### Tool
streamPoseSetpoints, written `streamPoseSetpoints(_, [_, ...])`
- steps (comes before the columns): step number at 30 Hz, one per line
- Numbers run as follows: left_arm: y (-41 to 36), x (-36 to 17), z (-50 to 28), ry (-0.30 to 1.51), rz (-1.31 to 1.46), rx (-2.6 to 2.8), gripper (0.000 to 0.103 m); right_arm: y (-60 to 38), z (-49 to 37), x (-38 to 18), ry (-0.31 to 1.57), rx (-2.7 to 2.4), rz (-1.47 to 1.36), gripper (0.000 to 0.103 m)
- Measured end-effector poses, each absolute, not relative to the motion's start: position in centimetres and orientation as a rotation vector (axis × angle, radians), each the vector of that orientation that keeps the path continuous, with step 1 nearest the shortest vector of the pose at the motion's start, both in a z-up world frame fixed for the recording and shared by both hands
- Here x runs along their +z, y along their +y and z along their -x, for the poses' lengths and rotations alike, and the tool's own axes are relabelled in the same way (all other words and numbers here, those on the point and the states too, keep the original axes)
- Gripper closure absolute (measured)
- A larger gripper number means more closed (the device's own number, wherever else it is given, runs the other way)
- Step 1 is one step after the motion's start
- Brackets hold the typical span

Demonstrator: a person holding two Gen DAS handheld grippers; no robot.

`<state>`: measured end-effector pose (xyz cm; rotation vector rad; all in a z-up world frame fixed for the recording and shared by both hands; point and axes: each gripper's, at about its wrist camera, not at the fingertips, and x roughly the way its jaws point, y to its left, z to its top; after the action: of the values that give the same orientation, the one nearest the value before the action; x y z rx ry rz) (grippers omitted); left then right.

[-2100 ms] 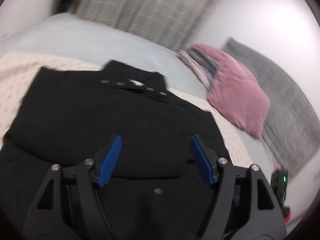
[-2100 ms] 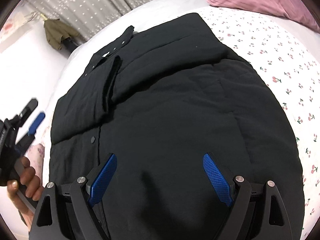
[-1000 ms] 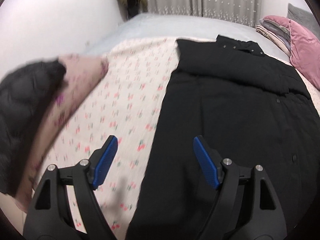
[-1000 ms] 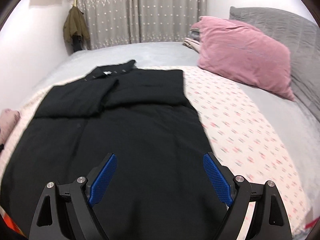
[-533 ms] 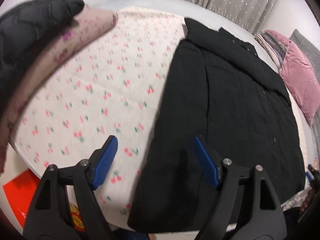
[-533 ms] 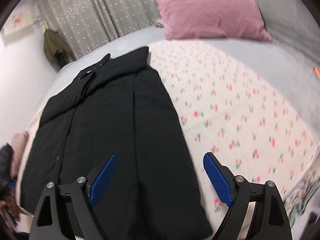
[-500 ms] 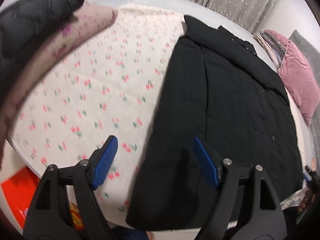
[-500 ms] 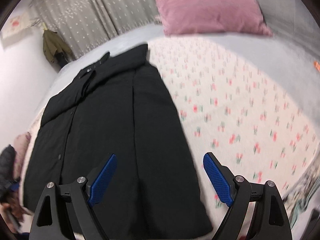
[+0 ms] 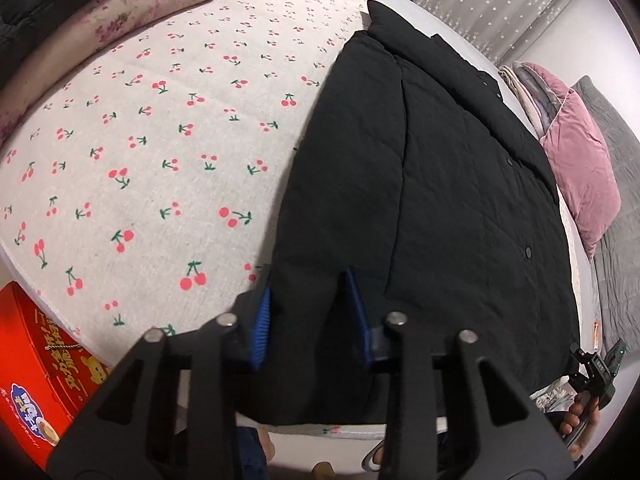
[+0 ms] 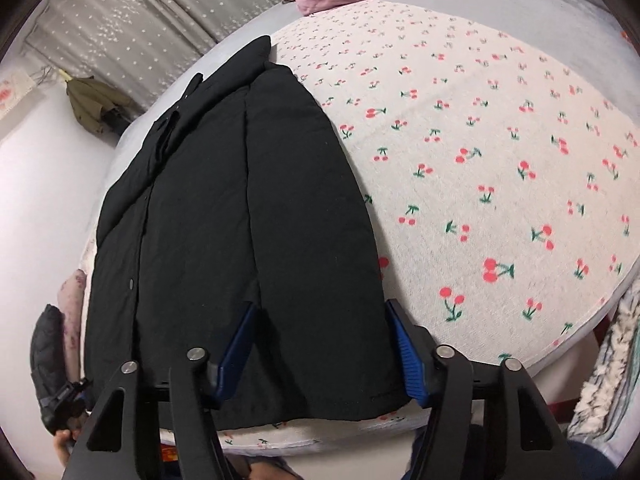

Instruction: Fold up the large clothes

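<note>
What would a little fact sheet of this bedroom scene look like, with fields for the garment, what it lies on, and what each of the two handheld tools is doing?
garment: black quilted coat, laid flat, front snaps showing
surface: cherry-print blanket on the bed
left gripper: jaws partly closed around the coat's left hem corner
right gripper: jaws wider, straddling the right hem corner
grip: whether either one pinches the fabric cannot be told
nearby: pink pillow, red box below the bed edge
fold stage: hem not yet lifted

Left tool (image 9: pixel 308 316) jaws narrowed, right tool (image 10: pixel 320 346) jaws spread wide
</note>
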<state>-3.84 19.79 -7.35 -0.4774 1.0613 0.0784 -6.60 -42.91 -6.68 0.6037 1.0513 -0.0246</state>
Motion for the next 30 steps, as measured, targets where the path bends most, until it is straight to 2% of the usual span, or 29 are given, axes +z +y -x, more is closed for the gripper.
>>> streamPoseSetpoints(2, [19.9, -7.5, 3.9, 1.062, 0.472, 0.077, 0.068, -43.3, 6.6, -6.9, 1.054, -0.042, -0.627, 0.046])
streamPoseSetpoints(5, [19.9, -7.8, 3.8, 1.074, 0.474, 0.087, 0.064, -43.1, 6.5, -7.1, 1.064, -0.056, -0.605, 0.047])
streamPoseSetpoints(9, [19.8, -8.1, 3.4, 1.082, 0.481, 0.092, 0.064, -41.7, 6.4, -7.0, 1.060, -0.074, -0.498, 0.047])
streamPoseSetpoints(11, [19.7, -8.0, 3.4, 1.078, 0.486, 0.086, 0.070, -41.5, 6.4, -7.1, 1.053, -0.057, -0.503, 0.059])
streamPoseSetpoints(13, [19.6, -8.0, 3.3, 1.075, 0.499, 0.078, 0.073, -42.1, 6.7, -7.2, 1.043, -0.042, -0.556, 0.065])
streamPoseSetpoints(19, [19.5, -8.3, 3.1, 1.083, 0.507, 0.087, 0.071, -42.3, 6.8, -7.6, 1.048, -0.043, -0.592, 0.065])
streamPoseSetpoints(20, [19.4, -8.2, 3.2, 1.081, 0.502, 0.087, 0.073, -42.1, 6.8, -7.6, 1.048, -0.040, -0.582, 0.065])
streamPoseSetpoints(21, [19.4, -8.2, 3.1, 1.075, 0.502, 0.081, 0.086, -41.9, 6.8, -7.5, 1.041, -0.038, -0.573, 0.069])
streamPoseSetpoints(22, [19.3, -8.1, 3.1, 1.067, 0.515, 0.070, 0.092, -41.8, 6.7, -7.5, 1.033, -0.016, -0.586, 0.085])
streamPoseSetpoints(26, [19.4, -6.9, 3.7, 1.002, 0.541, 0.064, 0.095, -42.2, 7.0, -6.1, 0.928, 0.057, -0.670, 0.091])
streamPoseSetpoints(30, [19.8, -5.1, 5.0, 0.923, 0.579, 0.038, 0.096, -43.4, 8.2, -4.5, 0.822, 0.115, -0.756, 0.092])
